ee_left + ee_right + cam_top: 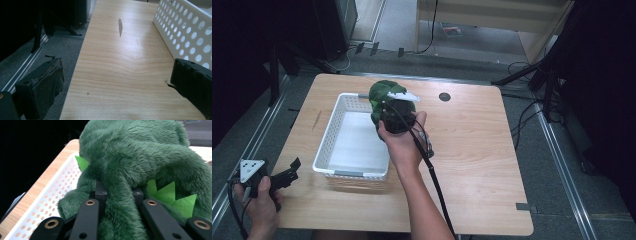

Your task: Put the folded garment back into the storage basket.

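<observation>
A dark green plush toy point(382, 95) with light green felt spikes hangs over the far right corner of a white perforated basket point(326, 145). My right gripper point(393, 112) is shut on it. In the right gripper view the green plush toy point(140, 162) bulges over the jaws, and a limb of it is squeezed between them above the basket's rim point(57, 192). My left gripper point(287, 175) rests at the table's near left corner, held by a hand. In the left gripper view its jaws stand wide apart over bare wood, left gripper point(117, 85) open, with the basket's wall point(185, 32) to the right.
The wooden table point(472, 150) has a round cable hole point(444, 97) at the far side. A dark mark point(120, 26) shows in the wood left of the basket. Black stands and cables crowd the floor around the table. The right gripper's cable point(432, 175) trails back along the forearm.
</observation>
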`<state>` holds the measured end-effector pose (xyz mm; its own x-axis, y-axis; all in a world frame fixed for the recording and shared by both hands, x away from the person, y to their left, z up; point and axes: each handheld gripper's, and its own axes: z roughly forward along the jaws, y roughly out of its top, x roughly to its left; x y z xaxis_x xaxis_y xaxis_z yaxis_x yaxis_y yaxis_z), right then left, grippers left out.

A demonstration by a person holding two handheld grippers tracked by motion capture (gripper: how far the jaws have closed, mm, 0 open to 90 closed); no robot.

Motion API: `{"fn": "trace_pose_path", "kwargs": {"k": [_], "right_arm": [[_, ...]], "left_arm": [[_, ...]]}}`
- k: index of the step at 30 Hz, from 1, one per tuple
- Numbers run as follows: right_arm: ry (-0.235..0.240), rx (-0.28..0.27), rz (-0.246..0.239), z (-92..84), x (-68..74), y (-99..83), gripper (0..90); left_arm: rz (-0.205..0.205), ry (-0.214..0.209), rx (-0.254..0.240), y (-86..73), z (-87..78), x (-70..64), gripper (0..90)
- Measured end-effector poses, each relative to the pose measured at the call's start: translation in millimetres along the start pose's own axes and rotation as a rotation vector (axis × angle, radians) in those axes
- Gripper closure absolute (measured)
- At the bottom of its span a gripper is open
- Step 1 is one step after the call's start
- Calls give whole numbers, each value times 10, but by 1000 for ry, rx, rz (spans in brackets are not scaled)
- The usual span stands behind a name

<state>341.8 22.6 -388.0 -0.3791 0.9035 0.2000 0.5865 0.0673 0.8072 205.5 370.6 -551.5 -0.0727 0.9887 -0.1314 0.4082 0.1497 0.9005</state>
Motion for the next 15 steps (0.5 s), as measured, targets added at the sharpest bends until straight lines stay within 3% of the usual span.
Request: {"fn": "trace_pose_path", "kwargs": {"k": [15], "right_arm": [[57,12,-7,192,333,-37,766]], "left_arm": [[1,2,-2,-1,0,-3,0]]}}
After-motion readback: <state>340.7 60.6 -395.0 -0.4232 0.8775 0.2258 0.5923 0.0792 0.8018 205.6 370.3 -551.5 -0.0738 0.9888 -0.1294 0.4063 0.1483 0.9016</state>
